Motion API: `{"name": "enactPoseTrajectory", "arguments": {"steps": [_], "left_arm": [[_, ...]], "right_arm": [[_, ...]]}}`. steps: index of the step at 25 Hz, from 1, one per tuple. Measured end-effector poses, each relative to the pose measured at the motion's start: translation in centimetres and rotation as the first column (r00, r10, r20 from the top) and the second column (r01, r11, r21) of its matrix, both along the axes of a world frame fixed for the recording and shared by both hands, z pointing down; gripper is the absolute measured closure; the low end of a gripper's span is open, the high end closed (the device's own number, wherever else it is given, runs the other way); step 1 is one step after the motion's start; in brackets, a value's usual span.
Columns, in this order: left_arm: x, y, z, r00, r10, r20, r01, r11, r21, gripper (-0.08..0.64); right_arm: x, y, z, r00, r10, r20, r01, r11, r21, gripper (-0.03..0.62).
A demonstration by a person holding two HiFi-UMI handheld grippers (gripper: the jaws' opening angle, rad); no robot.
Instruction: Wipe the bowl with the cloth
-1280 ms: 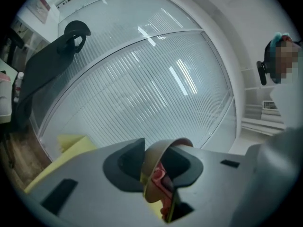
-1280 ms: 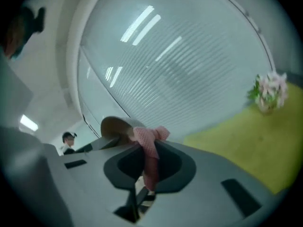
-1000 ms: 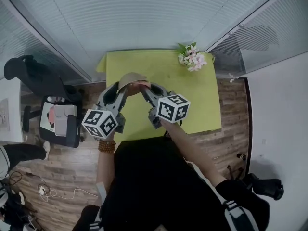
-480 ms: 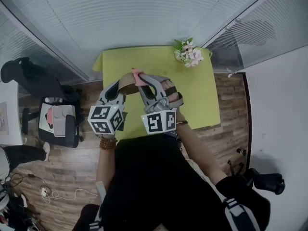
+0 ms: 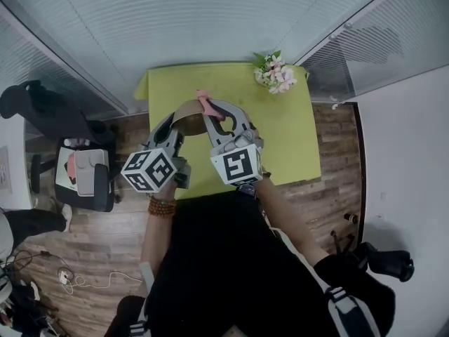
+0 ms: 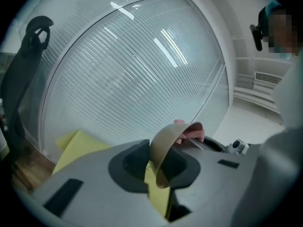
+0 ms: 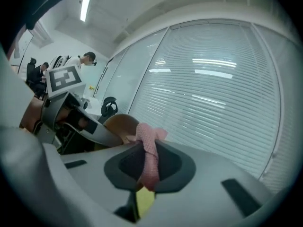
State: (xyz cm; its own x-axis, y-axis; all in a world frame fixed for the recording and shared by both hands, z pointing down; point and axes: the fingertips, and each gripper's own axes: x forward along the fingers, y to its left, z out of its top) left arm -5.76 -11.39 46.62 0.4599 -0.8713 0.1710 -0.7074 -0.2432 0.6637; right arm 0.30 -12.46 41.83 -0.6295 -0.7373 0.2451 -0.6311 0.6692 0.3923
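1. Left hand-held gripper (image 6: 158, 171) jaws have just been closing and now clamp the rim of the brown bowl (image 6: 164, 143).
2. Right hand-held gripper (image 7: 146, 174) is clenched on the pink cloth (image 7: 150, 157).
3. Bowl is held up over the green desk (image 5: 280, 146), with the cloth at its edge.

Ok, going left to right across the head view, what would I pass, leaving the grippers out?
The black chair → bowl → pink cloth → flowers.
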Motion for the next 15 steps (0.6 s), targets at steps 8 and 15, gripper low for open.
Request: {"name": "enactPoseTrajectory", "arguments": {"steps": [8,15], "left_arm": [[0.8,0.3,0.4,0.988,0.001,-0.151,-0.006,0.999,-0.032,0.508],[0.4,0.1,0.3,0.962,-0.051,-0.269,0.039,0.998,-0.048,0.499]], "right_arm": [[1.3,-0.3,0.7,0.973,0.034,0.227,0.007,0.984,-0.176,0.558],[1.8,-1.3,1.8,0.883,0.140,0.448,0.060,0.913,-0.404,0.548]]}}
